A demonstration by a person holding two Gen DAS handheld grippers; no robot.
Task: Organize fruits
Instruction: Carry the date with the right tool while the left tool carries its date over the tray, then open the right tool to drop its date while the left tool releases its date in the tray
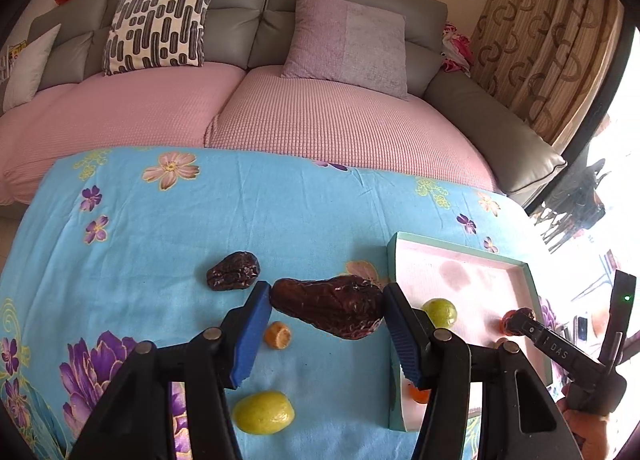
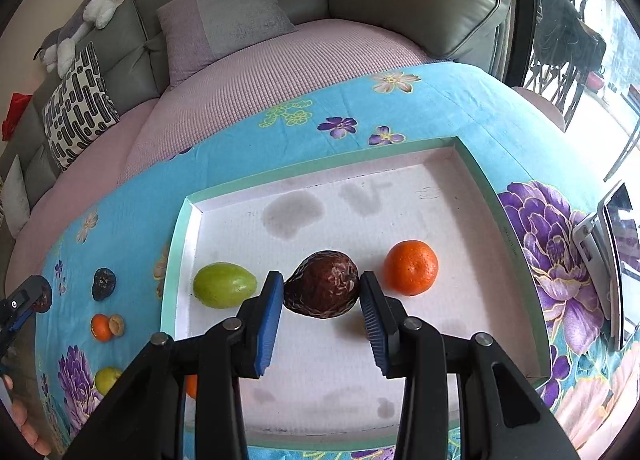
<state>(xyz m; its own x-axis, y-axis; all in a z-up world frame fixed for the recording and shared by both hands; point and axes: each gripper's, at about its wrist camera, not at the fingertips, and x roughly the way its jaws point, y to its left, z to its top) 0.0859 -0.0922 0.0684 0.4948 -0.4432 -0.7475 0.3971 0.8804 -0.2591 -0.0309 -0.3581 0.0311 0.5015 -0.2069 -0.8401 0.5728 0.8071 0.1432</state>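
Observation:
My left gripper (image 1: 327,302) is shut on a long dark wrinkled date (image 1: 330,310), held above the blue floral cloth (image 1: 160,228) just left of the tray. Another date (image 1: 233,270), a small orange fruit (image 1: 278,335) and a green fruit (image 1: 263,412) lie on the cloth. My right gripper (image 2: 322,292) is shut on a dark brown wrinkled fruit (image 2: 324,284) over the white tray (image 2: 440,200). In the tray lie a green fruit (image 2: 224,285) and an orange (image 2: 411,268).
The tray's teal rim (image 1: 394,260) stands right beside my left gripper's right finger. A grey and pink sofa with cushions (image 1: 344,40) runs behind the table. A phone-like device (image 2: 608,256) lies on the cloth right of the tray. The other gripper (image 1: 560,352) hangs over the tray.

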